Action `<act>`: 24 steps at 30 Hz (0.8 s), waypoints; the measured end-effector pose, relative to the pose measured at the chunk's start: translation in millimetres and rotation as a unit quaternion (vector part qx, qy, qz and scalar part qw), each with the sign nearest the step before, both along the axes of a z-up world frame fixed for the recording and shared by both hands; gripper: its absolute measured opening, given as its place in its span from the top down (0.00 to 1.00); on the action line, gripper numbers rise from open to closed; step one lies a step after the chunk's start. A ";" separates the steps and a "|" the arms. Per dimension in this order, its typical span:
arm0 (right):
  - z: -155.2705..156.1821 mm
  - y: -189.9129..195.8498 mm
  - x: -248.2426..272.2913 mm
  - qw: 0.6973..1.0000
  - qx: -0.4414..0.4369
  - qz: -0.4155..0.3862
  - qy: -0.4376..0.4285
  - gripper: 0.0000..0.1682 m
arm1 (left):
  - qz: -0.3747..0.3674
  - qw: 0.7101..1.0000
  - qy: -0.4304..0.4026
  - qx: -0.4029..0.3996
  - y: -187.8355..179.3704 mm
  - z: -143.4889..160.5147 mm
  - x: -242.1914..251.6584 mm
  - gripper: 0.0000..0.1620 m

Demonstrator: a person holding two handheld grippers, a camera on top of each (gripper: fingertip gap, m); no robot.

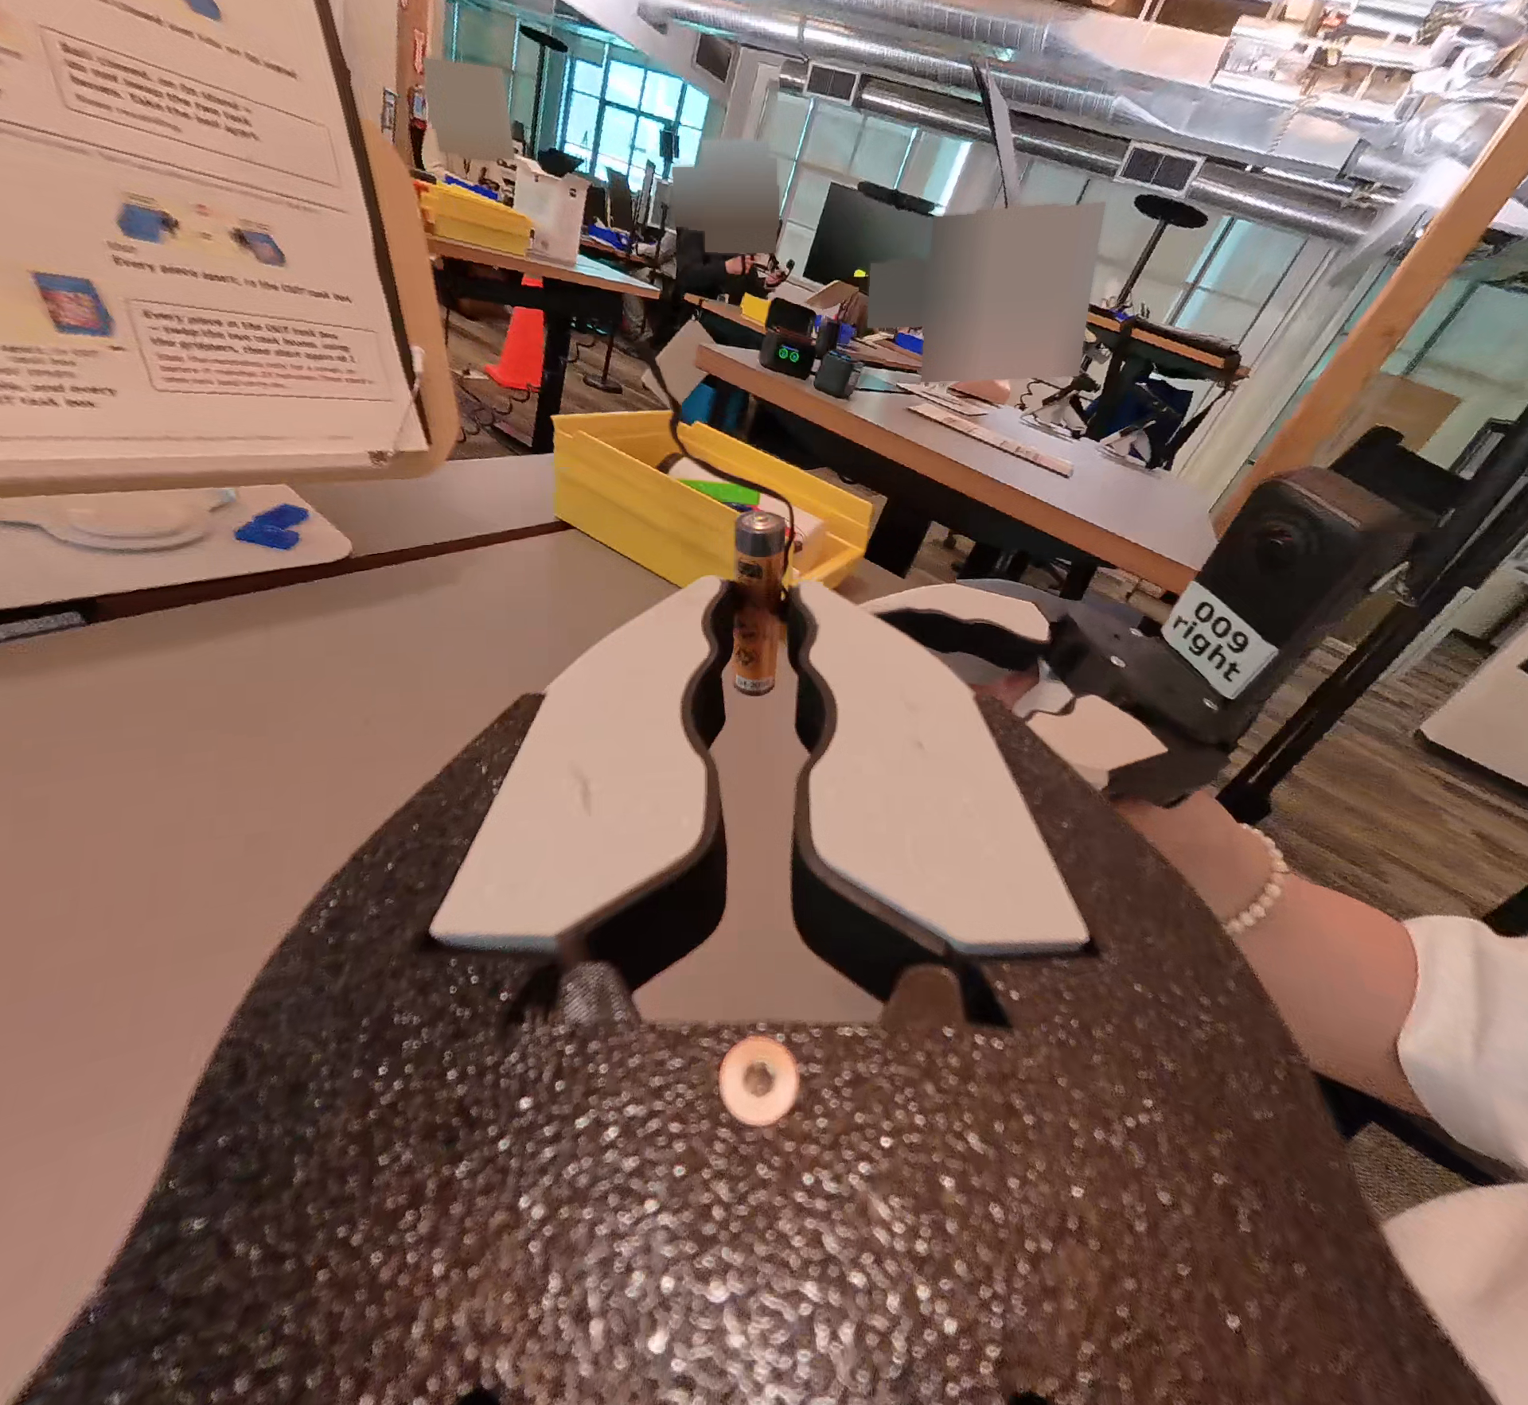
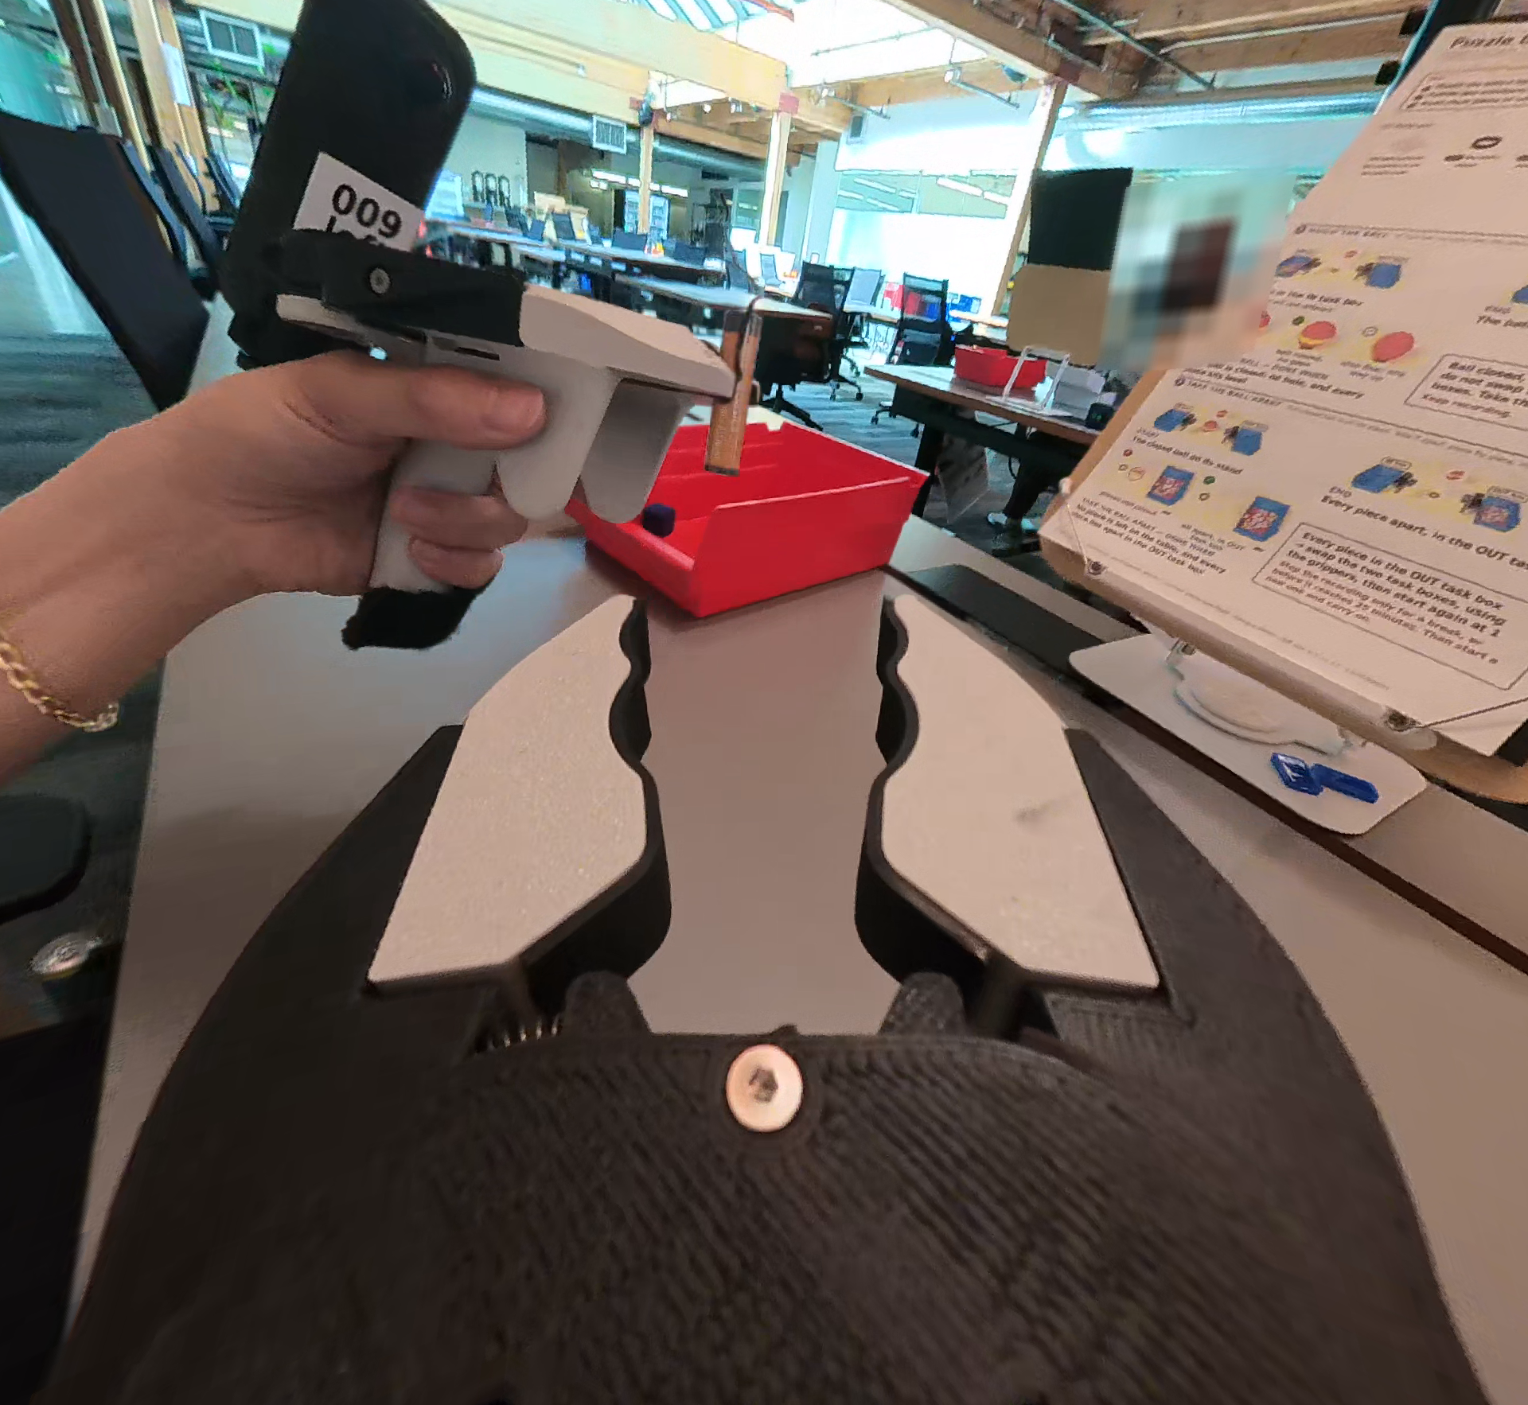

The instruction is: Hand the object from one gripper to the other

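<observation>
The left tongs [image 1: 756, 621] grip an upright battery [image 1: 756, 605]; the right tongs [image 2: 761, 638] are wide open, empty. The red bin [image 2: 794, 530] holds a small blue piece [image 2: 657, 518].

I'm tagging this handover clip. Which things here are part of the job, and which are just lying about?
Part of the job:
- battery
- left gripper, shut on it
- right gripper, open

Lying about:
- yellow bin
- red bin
- instruction sheet
- small blue pieces
</observation>
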State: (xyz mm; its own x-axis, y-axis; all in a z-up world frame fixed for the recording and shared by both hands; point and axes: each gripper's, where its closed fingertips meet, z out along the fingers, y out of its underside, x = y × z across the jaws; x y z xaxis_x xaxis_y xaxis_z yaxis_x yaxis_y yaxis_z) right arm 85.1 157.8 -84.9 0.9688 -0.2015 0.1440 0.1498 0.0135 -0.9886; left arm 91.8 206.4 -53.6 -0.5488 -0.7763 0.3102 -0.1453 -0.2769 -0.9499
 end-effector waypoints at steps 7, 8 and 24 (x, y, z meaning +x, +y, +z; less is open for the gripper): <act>2.0 -1.7 -22.8 0.995 -0.020 -0.033 -0.088 0.72 | -0.062 0.996 -0.002 -0.057 -34.1 14.4 -23.8 0.93; 4.5 -1.0 -25.1 0.994 -0.018 -0.037 -0.104 0.72 | -0.067 0.995 -0.001 -0.070 -36.3 16.1 -24.6 0.93; 18.9 -6.3 -16.5 0.979 0.042 -0.080 -0.181 0.93 | -0.136 0.973 0.052 -0.179 -60.9 1.5 -17.4 0.93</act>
